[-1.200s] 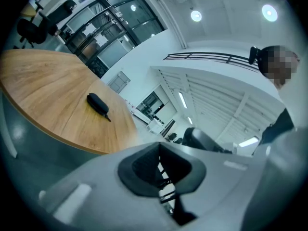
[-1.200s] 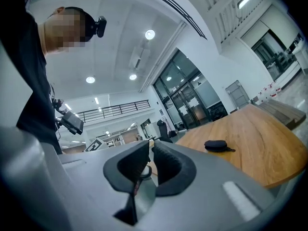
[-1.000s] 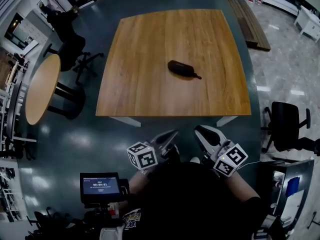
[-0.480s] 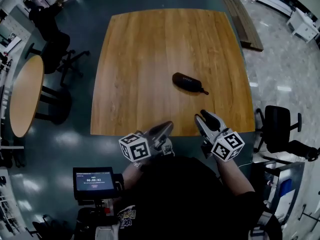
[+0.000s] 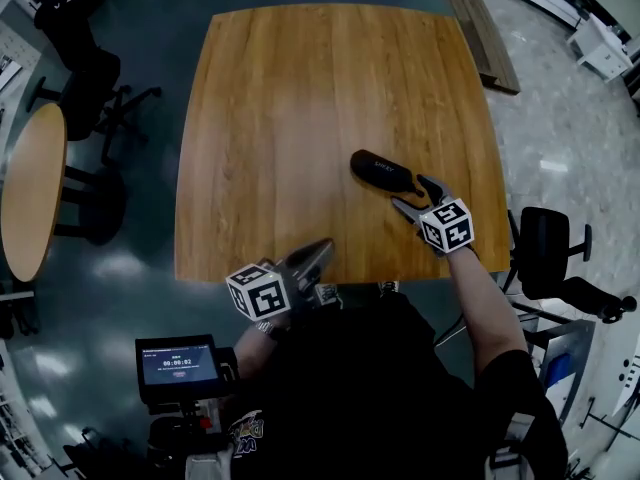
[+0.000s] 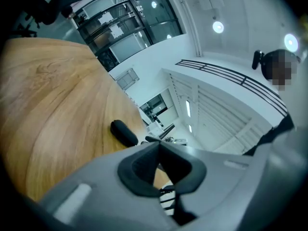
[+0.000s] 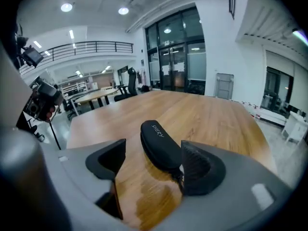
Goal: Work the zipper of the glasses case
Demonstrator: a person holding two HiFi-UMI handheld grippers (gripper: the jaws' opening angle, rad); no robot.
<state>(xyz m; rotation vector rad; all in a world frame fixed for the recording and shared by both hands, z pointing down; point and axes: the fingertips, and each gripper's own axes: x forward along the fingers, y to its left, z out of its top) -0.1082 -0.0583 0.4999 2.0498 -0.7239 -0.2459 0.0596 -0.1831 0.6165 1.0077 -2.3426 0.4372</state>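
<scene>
square wooden table (image 5: 290, 118); round table (image 5: 30, 193) off its left; black chair (image 5: 548, 258) off right; lit screen (image 5: 178, 362) bottom left.

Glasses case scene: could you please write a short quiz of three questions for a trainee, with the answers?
1. True or false: the left gripper is shut and empty.
2. The right gripper is: A) clamped on the case; B) open at the case's near end; C) shut beside the case.
3. Fill in: the case lies on the ___.
Key: 1 true. 2 B; its jaws have just been opening, with the case's end between them, not gripped. 3 table.
</scene>
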